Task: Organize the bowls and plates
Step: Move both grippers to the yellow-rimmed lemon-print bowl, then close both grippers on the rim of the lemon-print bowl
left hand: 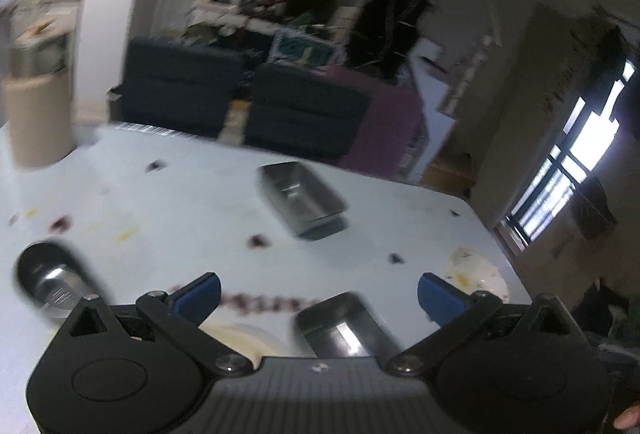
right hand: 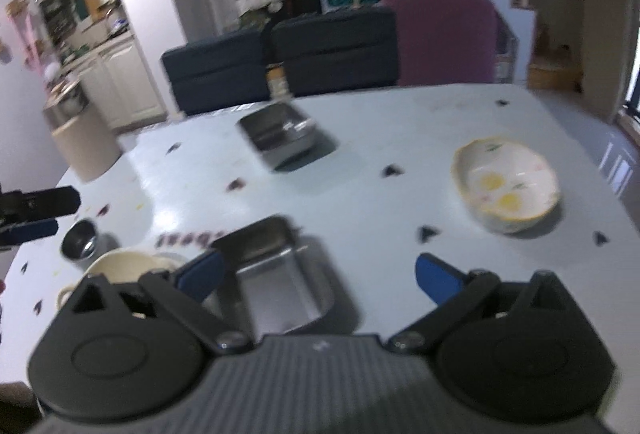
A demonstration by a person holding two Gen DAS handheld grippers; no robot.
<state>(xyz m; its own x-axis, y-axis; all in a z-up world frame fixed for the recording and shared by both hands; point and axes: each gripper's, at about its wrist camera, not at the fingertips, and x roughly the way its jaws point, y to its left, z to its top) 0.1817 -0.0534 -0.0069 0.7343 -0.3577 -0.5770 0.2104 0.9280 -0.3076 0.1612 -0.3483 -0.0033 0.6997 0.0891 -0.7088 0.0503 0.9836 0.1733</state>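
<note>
Both pairs of blue fingers stand wide apart and hold nothing, the left gripper point(left hand: 319, 294) and the right gripper point(right hand: 319, 276) hovering above the white table point(right hand: 380, 138), probably choosing what to gather first. Just ahead of the right one lies a near steel tray point(right hand: 286, 284), with a cream bowl point(right hand: 120, 264) beside it and a small steel cup point(right hand: 80, 240) further left. A far steel tray point(right hand: 276, 132) sits well apart mid-table, and a flowered bowl point(right hand: 506, 184) off to the right. Everything blurs, so rims are uncertain; nothing appears stacked yet.
</note>
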